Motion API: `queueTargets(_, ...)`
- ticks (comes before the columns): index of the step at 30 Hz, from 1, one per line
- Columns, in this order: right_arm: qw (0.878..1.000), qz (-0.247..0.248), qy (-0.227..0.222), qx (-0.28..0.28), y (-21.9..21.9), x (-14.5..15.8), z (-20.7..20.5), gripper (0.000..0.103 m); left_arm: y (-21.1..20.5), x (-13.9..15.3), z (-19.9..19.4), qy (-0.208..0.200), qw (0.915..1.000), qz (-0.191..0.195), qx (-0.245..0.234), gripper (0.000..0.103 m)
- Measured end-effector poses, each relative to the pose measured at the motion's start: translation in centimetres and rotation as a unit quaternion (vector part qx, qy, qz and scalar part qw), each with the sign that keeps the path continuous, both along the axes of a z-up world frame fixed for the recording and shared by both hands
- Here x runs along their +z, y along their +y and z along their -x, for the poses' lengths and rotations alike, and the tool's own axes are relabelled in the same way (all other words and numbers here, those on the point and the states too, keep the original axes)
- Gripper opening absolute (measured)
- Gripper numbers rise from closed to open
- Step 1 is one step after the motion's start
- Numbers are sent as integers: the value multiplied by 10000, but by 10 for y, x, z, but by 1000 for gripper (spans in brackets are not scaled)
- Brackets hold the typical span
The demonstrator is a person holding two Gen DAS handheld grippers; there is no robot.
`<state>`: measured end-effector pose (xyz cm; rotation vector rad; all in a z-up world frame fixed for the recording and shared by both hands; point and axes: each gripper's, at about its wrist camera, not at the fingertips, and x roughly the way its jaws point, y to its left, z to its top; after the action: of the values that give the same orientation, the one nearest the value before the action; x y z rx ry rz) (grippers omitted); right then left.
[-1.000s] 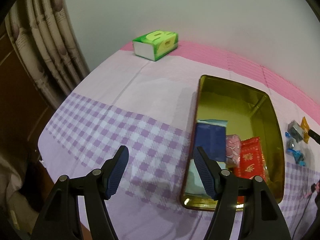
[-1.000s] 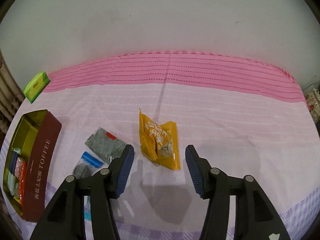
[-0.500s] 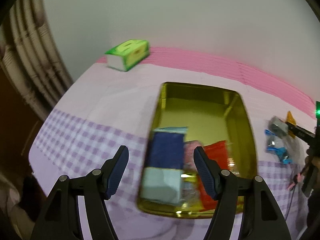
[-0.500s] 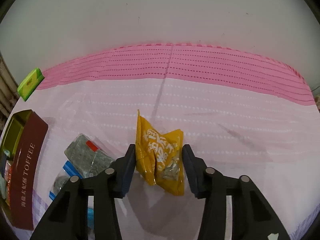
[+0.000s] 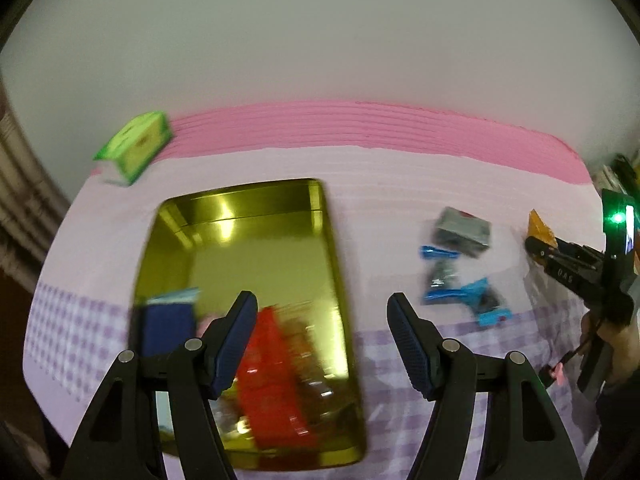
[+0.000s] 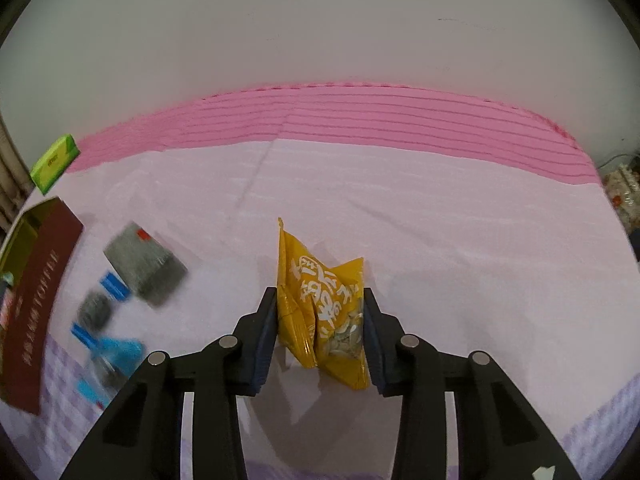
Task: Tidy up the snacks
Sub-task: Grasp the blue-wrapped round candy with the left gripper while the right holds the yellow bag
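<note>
Yellow snack packet (image 6: 324, 312), long axis pointing away, pinched in right claw (image 6: 320, 320); left claw (image 5: 320, 340) wide.

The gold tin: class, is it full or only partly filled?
Partly filled: the gold tin shows bare floor at its far end, packets only near.

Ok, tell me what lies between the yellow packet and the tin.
The right gripper is shut on the yellow packet. Between it and the tin lie a grey packet and blue-ended packets on the cloth. They lie flat, so carrying the packet over them should work.
</note>
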<state>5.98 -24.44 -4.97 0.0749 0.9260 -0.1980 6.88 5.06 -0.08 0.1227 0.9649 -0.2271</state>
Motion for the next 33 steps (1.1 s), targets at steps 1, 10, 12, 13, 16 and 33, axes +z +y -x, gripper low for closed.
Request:
queueTargets(1, 10000, 74, 13, -19, -3, 0, 6, 36, -5, -1, -2, 23, 10000, 13, -52, 68)
queueTargets(10, 9994, 263, 2, -233, -26, -2, 39, 36, -44, -12, -15, 372, 9984, 114, -401, 68)
queueTargets(12, 9994, 191, -77, -289, -28, -3, 40, 36, -51, -16, -20, 475, 9979, 128, -418, 68)
queueTargets(13, 9993, 194, -124, -307, -27, -4, 39, 36, -55, -17, -23, 519, 9976, 137, -432, 68)
queueTargets(16, 9993, 177, -129, -307, -29, -4, 41, 37, -65, -22, -31, 668, 9966, 124, -471, 68)
queueTargets(33, 9993, 143, -145, -305, -31, -6, 46, 39, -115, -55, -65, 1537, 9855, 65, -722, 38)
